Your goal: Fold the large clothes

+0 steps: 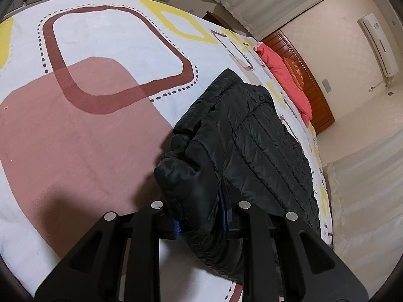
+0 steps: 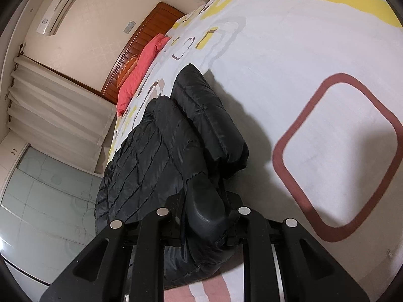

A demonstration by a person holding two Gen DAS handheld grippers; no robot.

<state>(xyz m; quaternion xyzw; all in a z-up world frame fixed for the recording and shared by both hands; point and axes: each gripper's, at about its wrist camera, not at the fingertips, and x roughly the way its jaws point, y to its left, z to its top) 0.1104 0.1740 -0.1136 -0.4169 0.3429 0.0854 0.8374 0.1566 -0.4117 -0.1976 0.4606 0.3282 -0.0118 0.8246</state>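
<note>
A black quilted puffer jacket [image 1: 252,136] lies partly folded on a bed, with a sleeve laid along it. My left gripper [image 1: 201,216] is shut on a thick bunch of the jacket's edge, with blue pads [image 1: 176,227] showing either side of the fabric. In the right wrist view the same jacket [image 2: 151,156] stretches away from me, its sleeve [image 2: 209,118] folded on top. My right gripper [image 2: 206,216] is shut on another bunch of the jacket's edge. Both hold the fabric a little above the bedspread.
The bedspread [image 1: 95,130] is white with pink, brown and yellow shapes. A red pillow [image 1: 284,75] lies at the wooden headboard [image 1: 314,88]. Curtains [image 2: 55,110] and an air conditioner [image 2: 60,5] are on the walls beyond.
</note>
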